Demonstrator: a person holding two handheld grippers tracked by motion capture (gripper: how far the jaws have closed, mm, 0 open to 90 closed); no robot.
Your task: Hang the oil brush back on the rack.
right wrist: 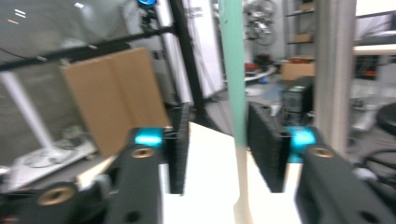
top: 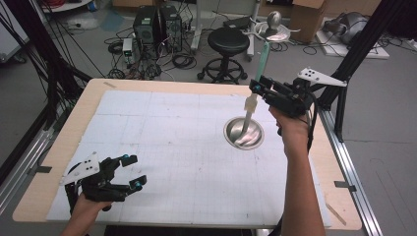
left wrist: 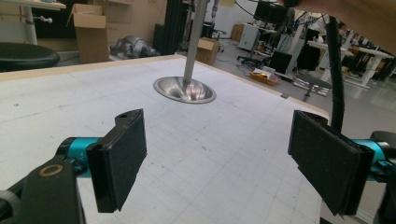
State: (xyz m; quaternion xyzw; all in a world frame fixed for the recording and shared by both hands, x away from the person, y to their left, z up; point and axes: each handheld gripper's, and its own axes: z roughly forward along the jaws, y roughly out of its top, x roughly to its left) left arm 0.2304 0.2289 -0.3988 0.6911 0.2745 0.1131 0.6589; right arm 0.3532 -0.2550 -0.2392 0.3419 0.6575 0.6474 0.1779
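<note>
Hand-held gripper (top: pixel 257 88) on the right seemingly grips, jaws not quite closed, the long mint-green-handled spatula (top: pixel 259 64) standing in the shallow steel bowl (top: pixel 244 132) on the tabletop's (top: pixel 162 123) far right; slack hold could topple it.

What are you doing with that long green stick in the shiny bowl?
A person is working at a table with a gripper in each hand. The right gripper has a long utensil with a green handle between its jaws, standing nearly upright, its pale lower end down in the metal bowl. Whether the jaws actually pinch it is hard to tell. The left gripper waits open and empty near the table's front corner.
</note>
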